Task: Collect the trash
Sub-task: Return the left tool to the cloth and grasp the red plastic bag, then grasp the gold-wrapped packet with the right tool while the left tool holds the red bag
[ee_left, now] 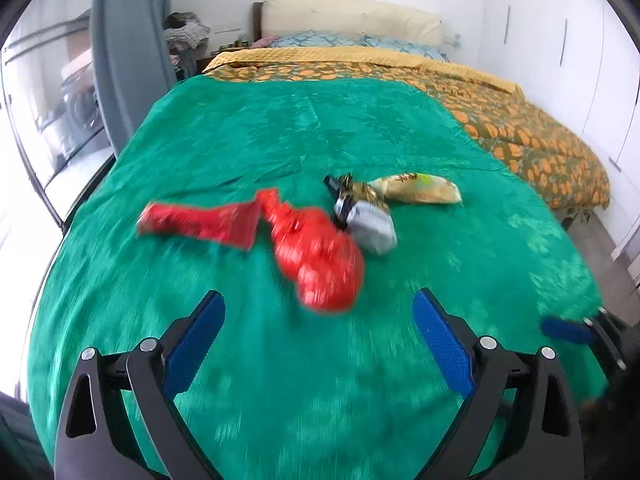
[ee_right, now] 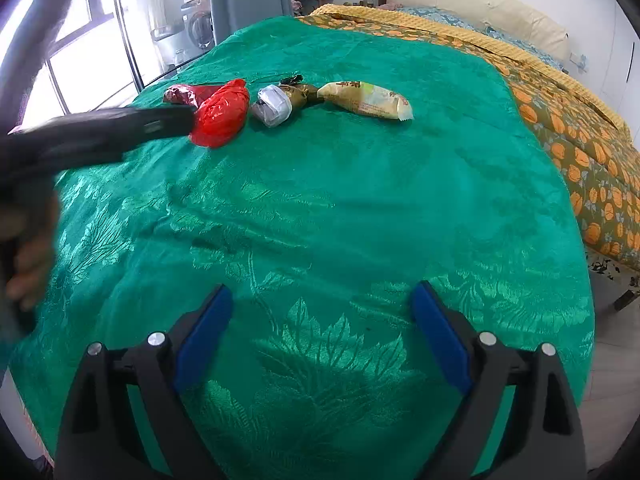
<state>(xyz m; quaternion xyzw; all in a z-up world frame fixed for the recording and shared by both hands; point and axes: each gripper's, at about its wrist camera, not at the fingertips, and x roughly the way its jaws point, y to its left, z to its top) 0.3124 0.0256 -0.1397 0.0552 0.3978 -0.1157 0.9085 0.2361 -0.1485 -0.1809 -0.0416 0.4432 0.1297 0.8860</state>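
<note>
Five pieces: trash lies in a loose row on the green bedspread (ee_right: 320,208), all untouched, none gathered yet.
Red pair: a flat red wrapper (ee_left: 200,224) touches a knotted red bag (ee_left: 320,260); from the left wrist view they sit at about 12 o'clock, just ahead of the fingertips.
Middle pair: a grey-white wad (ee_left: 370,226) leans on the red bag, with a gold-and-black wrapper (ee_left: 356,190) just behind it.
Far piece: a pale snack packet (ee_right: 366,100) sits at the right end of the row, at 1 o'clock in the right wrist view.
Left gripper (ee_left: 318,320): fingers spread wide, nothing between the blue pads; it is the nearer one to the pile.
Right gripper (ee_right: 322,316): fingers spread wide and empty, well back from the row, over bare cloth.
Step in hand: judged to be the approach to a first pick, most likely the red bag.
Doing it well: straddle the fat middle of the bag, not the knot, so thin plastic does not slip out.
Watch: pads dipping too low could pinch the bedspread along with the bag.
Also: the wad touches the bag, so it may roll when the bag lifts.
Spacing: give the right gripper the packet end, keeping the two tools apart.
</note>
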